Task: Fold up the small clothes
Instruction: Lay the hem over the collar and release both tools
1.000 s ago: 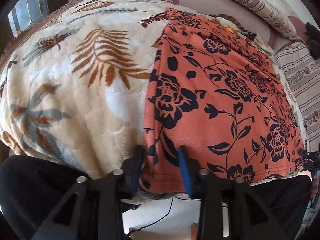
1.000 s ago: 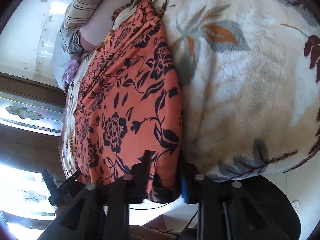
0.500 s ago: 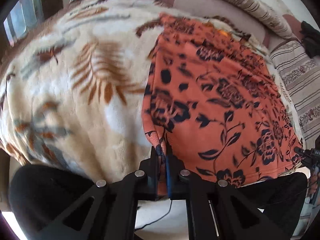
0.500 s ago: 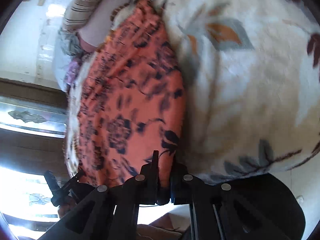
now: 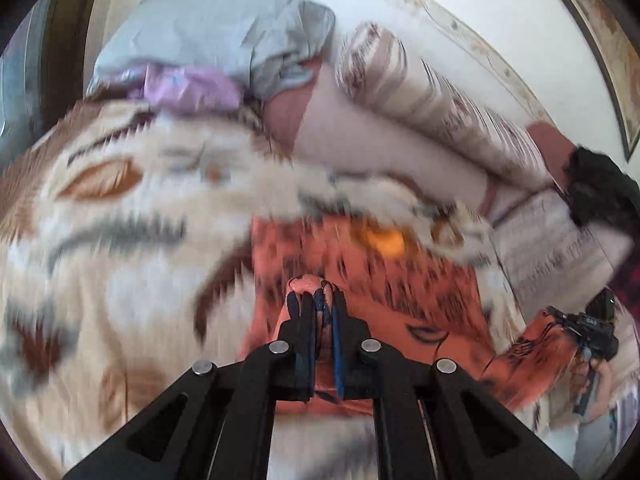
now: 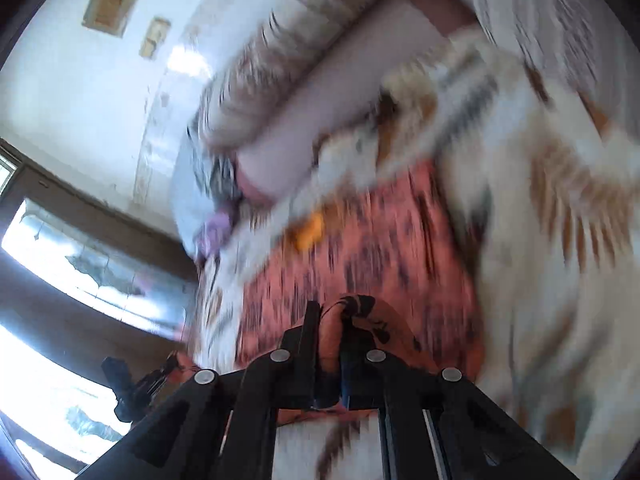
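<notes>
Item 1. Orange floral garment point(image 5: 360, 280): orange cloth with a dark flower print, lying on the bed blanket at the centre of both views, blurred. In the left wrist view it spreads from the fingertips toward 1 o'clock; in the right wrist view point(image 6: 360, 256) it runs from the fingertips toward 12 o'clock. A small yellow-orange patch point(image 5: 386, 242) shows near its far edge; what it is cannot be told.

Item 2. Left gripper point(image 5: 320, 308): black, fingers pressed together, pinching a bunched hem of the garment that pokes out above the tips.

Item 3. Right gripper point(image 6: 330, 320): black, fingers drawn close, pinching a fold of the same garment between them. It also appears in the left wrist view at 4 o'clock, with orange cloth hanging at it.

Item 4. Blanket point(image 5: 120, 240): cream plush with brown and grey leaf print, beneath the garment.

Item 5. Striped pillow point(image 5: 420, 92): at 1 o'clock beyond the blanket, against the wall.

Item 6. Grey cloth point(image 5: 224, 36) and lilac cloth point(image 5: 188, 88): heaped at 11 o'clock, touching each other.

Item 7. Window point(image 6: 60, 248): bright, at 9 o'clock in the right wrist view.
</notes>
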Motion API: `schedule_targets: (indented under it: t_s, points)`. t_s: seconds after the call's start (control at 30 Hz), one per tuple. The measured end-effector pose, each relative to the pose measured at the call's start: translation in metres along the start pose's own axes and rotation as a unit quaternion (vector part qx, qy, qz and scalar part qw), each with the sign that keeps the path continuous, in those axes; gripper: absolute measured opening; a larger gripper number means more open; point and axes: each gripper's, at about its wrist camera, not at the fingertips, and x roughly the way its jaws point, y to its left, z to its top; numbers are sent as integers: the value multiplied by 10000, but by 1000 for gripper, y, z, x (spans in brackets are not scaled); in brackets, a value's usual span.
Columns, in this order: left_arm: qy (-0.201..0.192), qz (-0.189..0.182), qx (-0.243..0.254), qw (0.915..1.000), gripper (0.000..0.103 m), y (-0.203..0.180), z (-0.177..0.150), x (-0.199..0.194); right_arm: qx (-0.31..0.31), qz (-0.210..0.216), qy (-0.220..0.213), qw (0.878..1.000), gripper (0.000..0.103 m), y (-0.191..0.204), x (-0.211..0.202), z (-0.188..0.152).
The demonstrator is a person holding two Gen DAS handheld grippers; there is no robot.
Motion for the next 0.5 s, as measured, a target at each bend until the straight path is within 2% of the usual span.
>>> schedule_targets:
  t_s: [0.03,0.07,0.1,0.13,0.17,0.2,0.23,0.27,0.3,0.37,0.4,0.5]
  points:
    - [-48,59,-8,10000,15,3,15,27,65,53,-111,9999,12,-5,15,21]
    - [3,177,-25,9998,44,9,24,57,45,25,-122,9999,20,-14,40,40]
    - [111,323,0,9994,78,17,29,93,2,-126,-41,9999,54,-24,64,50]
    - [253,532,-17,9983,81,28,28,119,57,-411,67,9991,89,-39,87,57]
    - [491,851,-37,9952,78,40,25,143,190,-912,203,9954,88,-59,109,57]
    - [758,1073,-30,9913,77,47,19,153,226,-1169,316,9924,86,-70,120,53]
    - [849,1037,-134,9909,76,55,15,154,306,-1210,287,9918,86,-78,123,46]
    - [622,820,-283,9943,77,63,12,138,389,-1077,162,9933,86,-82,117,35]
    - [316,755,-331,9961,77,67,6,117,283,-1048,121,9940,86,-79,111,25]
    - [-181,791,-142,9966,79,65,-4,79,-206,-1221,69,9923,86,-67,94,8]
    - [-280,737,-73,9969,84,63,-10,68,-294,-1245,47,9918,86,-65,89,2]
    - [448,419,241,9978,85,48,-35,93,-613,-1488,680,9846,83,-64,113,-7]
